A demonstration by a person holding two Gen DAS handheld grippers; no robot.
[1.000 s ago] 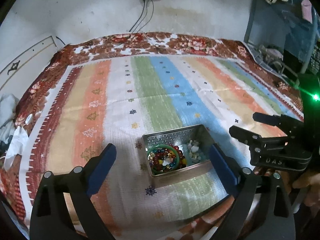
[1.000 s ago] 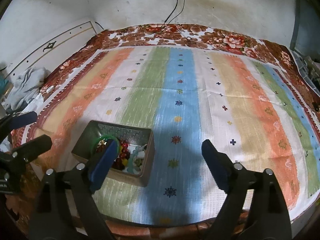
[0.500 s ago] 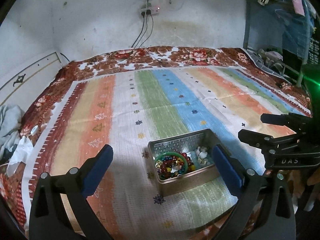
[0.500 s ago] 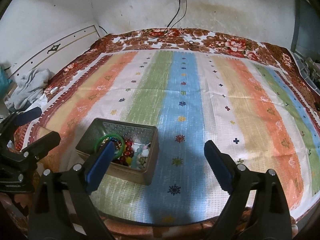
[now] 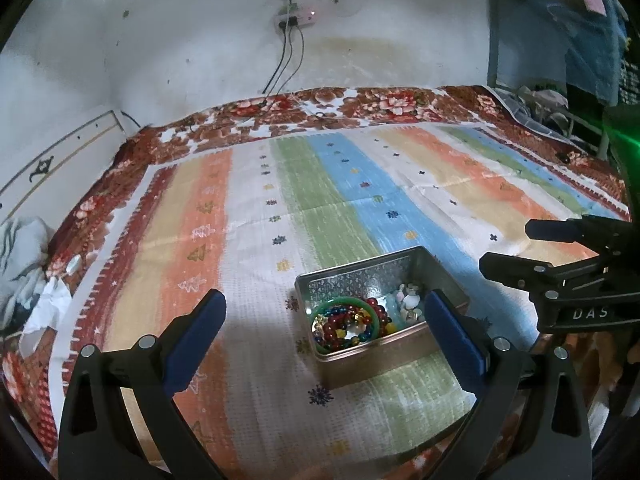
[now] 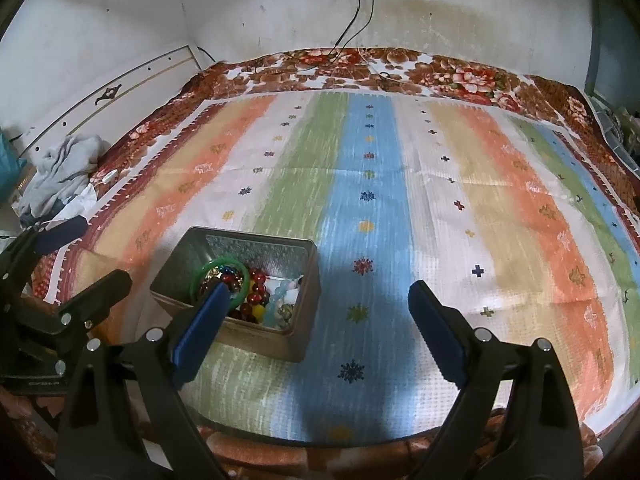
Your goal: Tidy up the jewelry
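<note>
left wrist – rectangular metal tin [image 5: 372, 364], glossy beads [image 5: 344, 326]

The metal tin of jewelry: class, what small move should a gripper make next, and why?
Probably lower the open left gripper toward the metal tin and close on the green bangle. Both grippers are empty, the right gripper is also open, and all the jewelry lies jumbled in the tin, the bangle on top.

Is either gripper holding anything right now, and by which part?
Nothing. The left gripper and right gripper are both open and empty; the jewelry sits in the tin.
</note>
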